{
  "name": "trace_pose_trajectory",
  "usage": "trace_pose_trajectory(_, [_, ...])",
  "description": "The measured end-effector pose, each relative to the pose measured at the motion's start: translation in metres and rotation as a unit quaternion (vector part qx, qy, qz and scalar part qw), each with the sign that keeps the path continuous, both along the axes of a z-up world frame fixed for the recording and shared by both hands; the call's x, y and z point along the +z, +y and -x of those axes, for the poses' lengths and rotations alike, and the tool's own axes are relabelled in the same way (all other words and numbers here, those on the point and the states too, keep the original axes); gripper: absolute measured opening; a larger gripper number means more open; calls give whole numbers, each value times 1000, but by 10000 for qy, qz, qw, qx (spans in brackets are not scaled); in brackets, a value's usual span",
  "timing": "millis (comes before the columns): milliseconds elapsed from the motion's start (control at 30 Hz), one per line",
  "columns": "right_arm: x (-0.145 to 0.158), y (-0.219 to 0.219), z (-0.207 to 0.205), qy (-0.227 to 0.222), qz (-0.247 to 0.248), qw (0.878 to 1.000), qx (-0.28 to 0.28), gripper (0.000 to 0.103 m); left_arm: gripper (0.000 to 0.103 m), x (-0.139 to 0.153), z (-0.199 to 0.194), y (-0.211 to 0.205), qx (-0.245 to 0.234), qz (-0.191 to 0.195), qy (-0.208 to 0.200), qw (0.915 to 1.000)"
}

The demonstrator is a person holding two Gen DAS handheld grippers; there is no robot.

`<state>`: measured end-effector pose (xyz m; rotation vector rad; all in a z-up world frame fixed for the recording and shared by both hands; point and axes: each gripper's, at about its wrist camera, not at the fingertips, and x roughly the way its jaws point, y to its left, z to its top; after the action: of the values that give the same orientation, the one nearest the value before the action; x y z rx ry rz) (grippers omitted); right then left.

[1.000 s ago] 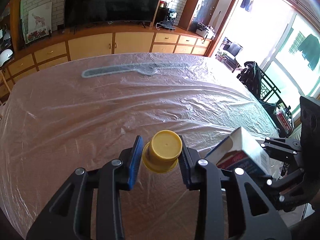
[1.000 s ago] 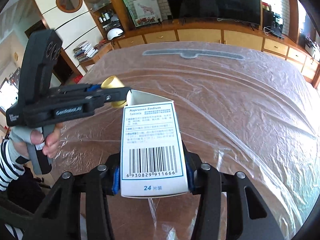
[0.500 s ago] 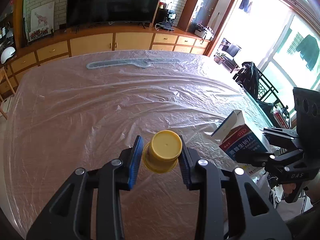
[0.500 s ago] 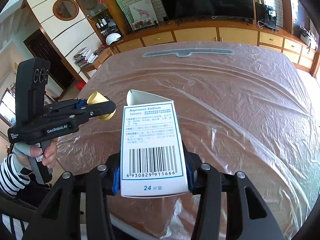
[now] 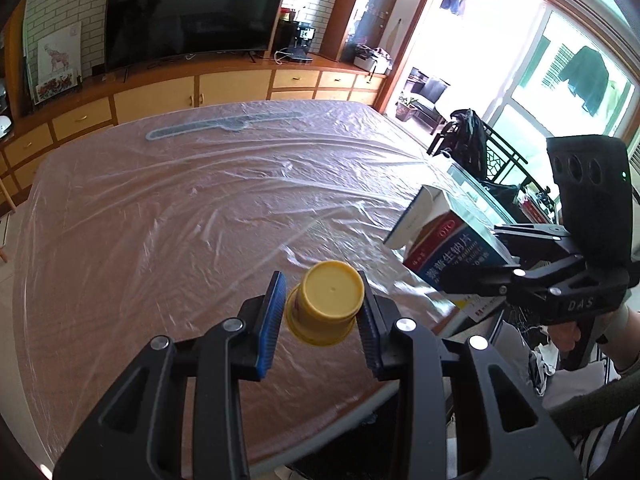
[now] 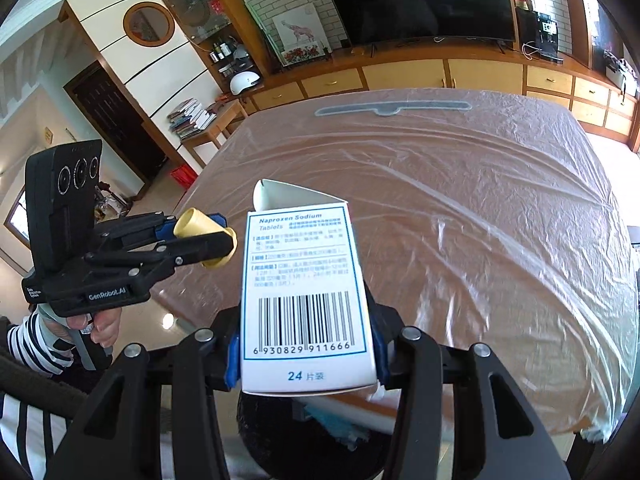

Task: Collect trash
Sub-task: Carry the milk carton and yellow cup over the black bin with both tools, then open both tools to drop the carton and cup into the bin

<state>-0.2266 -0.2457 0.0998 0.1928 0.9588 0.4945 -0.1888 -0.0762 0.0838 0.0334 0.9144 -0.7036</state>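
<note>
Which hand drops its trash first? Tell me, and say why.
Probably the right. The right gripper holds the medicine box directly over a dark bag-like opening; the left gripper holds the yellow cup above the table.

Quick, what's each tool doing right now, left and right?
Left tool: closed on the yellow cup.
Right tool: closed on the medicine box.

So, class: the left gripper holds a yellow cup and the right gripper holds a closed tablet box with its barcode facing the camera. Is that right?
Not quite. The tablet box is open, not closed: its top flap stands up, as the right wrist view shows. The rest holds: the left gripper is shut on the yellow cup, and the right gripper grips the box with its barcode facing the camera.
</note>
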Motion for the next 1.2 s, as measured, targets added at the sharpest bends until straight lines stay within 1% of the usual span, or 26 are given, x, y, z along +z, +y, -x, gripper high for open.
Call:
trace_pose_trajectory(300, [-6,2,39,137,95,9995,257,46,36,0,38,4,-303,-40,161,9994])
trace_pose_trajectory(633, [-16,5,81,426,233,9974,527,46,36,-14,73,-6,-791,-242,378,9959])
trace_pose_trajectory(800, [-26,6,99,622,356,9955,627,46,36,-32,90,-18,-1121,-444,548,9912])
trace_pose_trajectory(967, [-42,12,111,805,523,9927,732,46,36,-52,100,-24,-1322,-601,704,9869])
trace_pose_trajectory(1200, [-75,26,109,1002,869,9879,798,46,36,-83,95,-31,-1257,-797,940,9844])
